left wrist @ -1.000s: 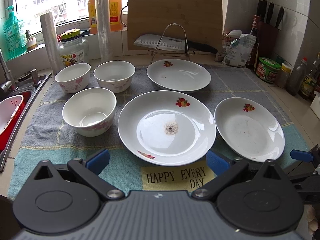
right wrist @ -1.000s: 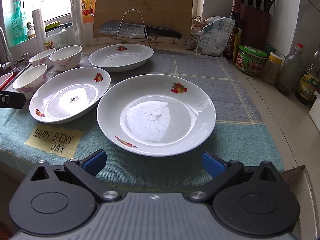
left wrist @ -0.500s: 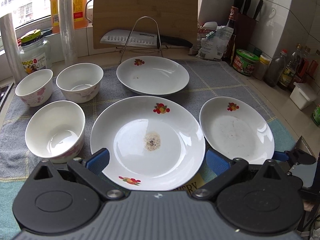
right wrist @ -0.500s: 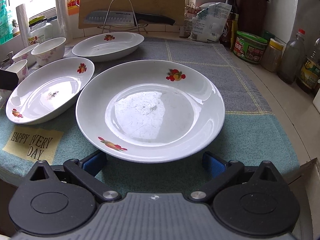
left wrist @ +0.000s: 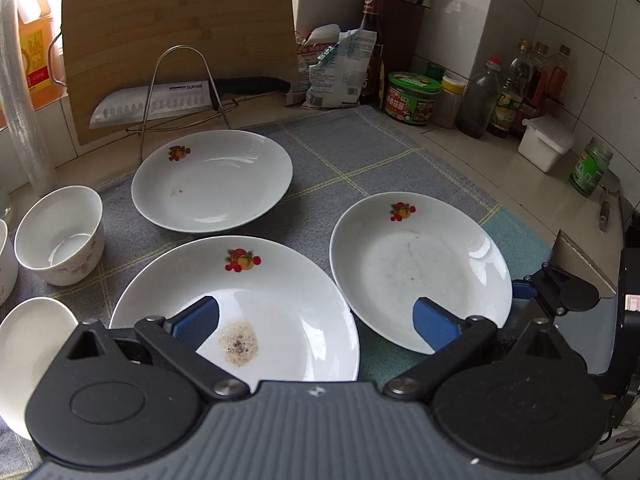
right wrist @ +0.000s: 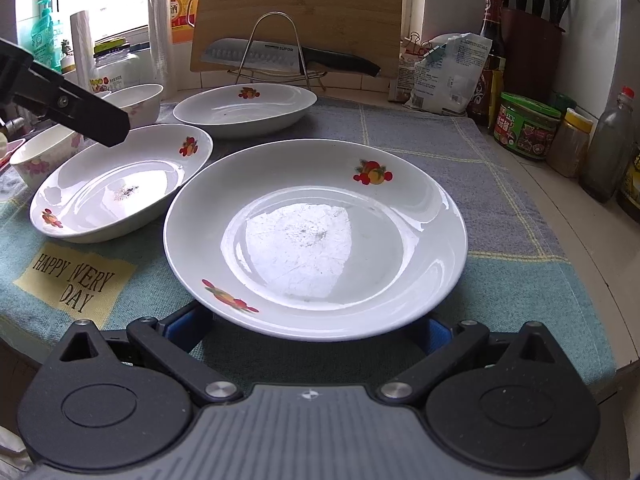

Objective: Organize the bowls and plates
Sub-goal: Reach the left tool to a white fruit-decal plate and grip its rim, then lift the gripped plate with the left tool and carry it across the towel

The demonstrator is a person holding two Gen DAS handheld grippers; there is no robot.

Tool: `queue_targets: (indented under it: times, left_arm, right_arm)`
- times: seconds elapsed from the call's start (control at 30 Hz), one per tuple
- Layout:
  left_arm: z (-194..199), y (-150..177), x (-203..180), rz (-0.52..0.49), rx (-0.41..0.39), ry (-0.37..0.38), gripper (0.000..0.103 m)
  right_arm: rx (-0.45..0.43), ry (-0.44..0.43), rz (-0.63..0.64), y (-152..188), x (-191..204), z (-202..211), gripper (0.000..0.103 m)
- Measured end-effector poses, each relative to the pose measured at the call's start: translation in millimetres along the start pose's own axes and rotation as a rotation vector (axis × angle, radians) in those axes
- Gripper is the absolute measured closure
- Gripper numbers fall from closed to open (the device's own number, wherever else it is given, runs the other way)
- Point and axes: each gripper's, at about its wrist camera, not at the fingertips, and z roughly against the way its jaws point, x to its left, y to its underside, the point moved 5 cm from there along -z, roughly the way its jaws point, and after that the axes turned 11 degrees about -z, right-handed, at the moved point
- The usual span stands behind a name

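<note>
Three white plates with fruit prints lie on a towel mat (right wrist: 400,128). In the left wrist view, the speckled middle plate (left wrist: 280,288) is nearest, another plate (left wrist: 400,256) lies to its right and a third plate (left wrist: 212,180) behind. White bowls (left wrist: 60,240) stand at the left. My left gripper (left wrist: 316,322) hovers open, one pad over the middle plate, the other over the right plate's rim. My right gripper (right wrist: 312,330) is open at the near rim of the right plate (right wrist: 316,232), which hides its blue fingertips (right wrist: 188,328).
A wire rack with a knife (left wrist: 160,100) and a wooden cutting board (left wrist: 180,20) stand behind the plates. Jars and bottles (left wrist: 412,98) line the right wall. The counter's front edge runs just under my right gripper. A sink lies at the far left.
My left gripper has moved forward and to the right, over the middle plate. My right gripper has closed in on the right plate until its rim covers the fingertips.
</note>
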Motion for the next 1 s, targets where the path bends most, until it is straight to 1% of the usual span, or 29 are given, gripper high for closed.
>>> queue_targets:
  times: [0.1,0.17,0.23,0.3,0.43,0.53,0.6,0.73,0.77,0.83,0.9,1.0]
  left_arm:
    - [-8,-14,-5,-0.015,-0.008,0.023,0.001]
    - [-12,-23,-8,-0.013,-0.007,0.026,0.001]
    - [-16,-32,-13,-0.024,-0.024,0.058,0.001]
    - [-22,-40,-17,-0.050,-0.024,0.086,0.001]
    - [-43,-53,-24,-0.109,0.028,0.107,0.001]
    - [-60,-62,-27,-0.148,0.061,0.173,0.001]
    - [-73,-66,-29,-0.199,0.082,0.210,0.001]
    - [-100,-71,-31,-0.283,0.143,0.241,0.001]
    - [-107,-72,-30,-0.295,0.160,0.252,0.001]
    - [-121,-73,-30,-0.306,0.198,0.302,0.001]
    - [-132,-73,-31,-0.321,0.231,0.338,0.001]
    - [-142,-71,-32,-0.341,0.269,0.388,0.001]
  right_arm:
    - [-0.018,-0.019,0.013,2,-2,1,0.000]
    - [-0.012,-0.027,0.019,2,-3,1,0.000]
    - [-0.010,-0.030,0.025,2,-2,1,0.000]
    - [-0.019,-0.038,0.032,2,-3,1,0.000]
    - [-0.015,-0.046,0.035,3,-3,1,0.000]
    - [-0.018,-0.039,0.031,4,-3,3,0.000]
    - [-0.025,-0.031,0.027,5,-2,3,0.000]
    - [-0.016,-0.007,0.008,5,-1,4,0.000]
    - [-0.017,-0.005,0.006,6,-1,4,0.000]
    - [-0.011,0.002,0.001,5,-1,4,0.000]
    - [-0.007,0.010,-0.006,5,-1,4,0.000]
    - [-0.010,0.019,-0.015,6,-1,5,0.000]
